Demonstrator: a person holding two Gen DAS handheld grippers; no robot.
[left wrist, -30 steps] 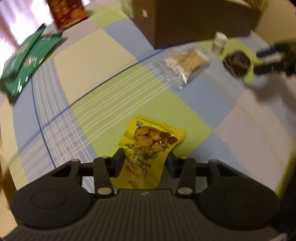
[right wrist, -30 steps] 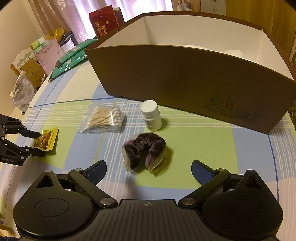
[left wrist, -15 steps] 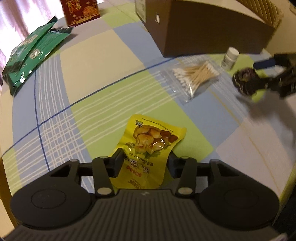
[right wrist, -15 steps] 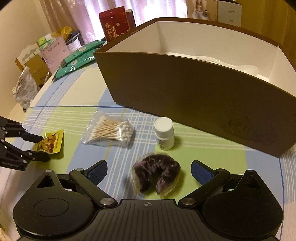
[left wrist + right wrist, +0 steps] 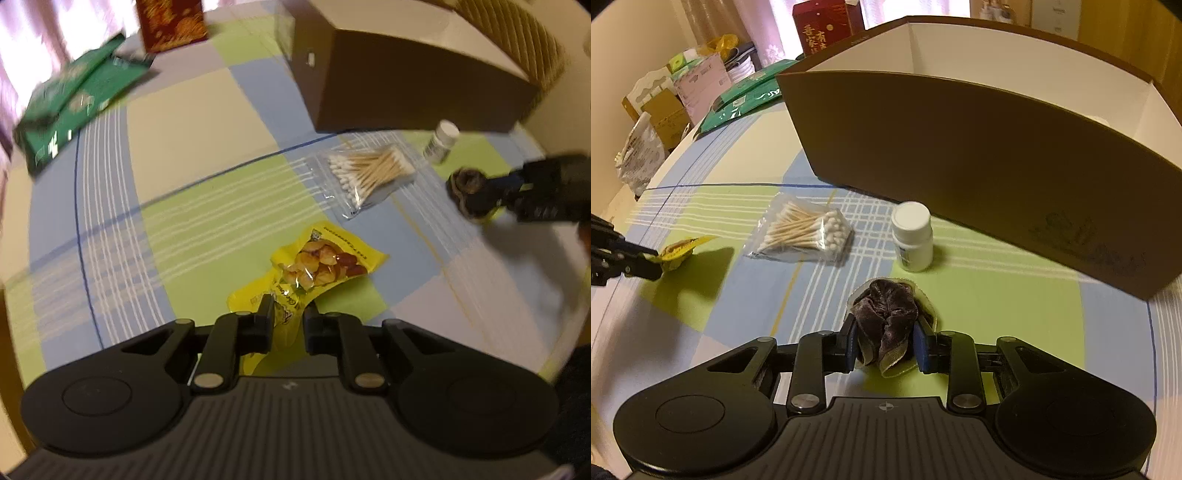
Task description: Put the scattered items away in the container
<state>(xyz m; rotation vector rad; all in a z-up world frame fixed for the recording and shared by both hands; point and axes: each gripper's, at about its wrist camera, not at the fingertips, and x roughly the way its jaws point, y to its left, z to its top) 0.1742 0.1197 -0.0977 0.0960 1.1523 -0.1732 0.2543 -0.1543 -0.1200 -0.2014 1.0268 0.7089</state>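
My left gripper (image 5: pixel 289 323) is closing, and its jaws pinch the near end of a yellow snack packet (image 5: pixel 321 262), which is crumpled. In the right wrist view that packet (image 5: pixel 679 249) hangs tilted just above the checked tablecloth. My right gripper (image 5: pixel 886 343) is closing too, its blue pads (image 5: pixel 851 345) squeezing a dark purple scrunchie (image 5: pixel 886 314) in a clear wrapper. A bag of cotton swabs (image 5: pixel 805 232) and a white pill bottle (image 5: pixel 912 236) lie in front of the big brown box (image 5: pixel 960 147), which is open at the top and white inside.
Green flat packets (image 5: pixel 74 107) and a red carton (image 5: pixel 170 18) sit at the far left of the table. Bags and cartons (image 5: pixel 657 118) are stacked beyond the table's left edge. The tablecloth (image 5: pixel 192 122) between the packets and the box is bare.
Both grippers have closed: the left on the snack packet, which crumpled and tipped up, the right from wide open onto the scrunchie, bunching it together.
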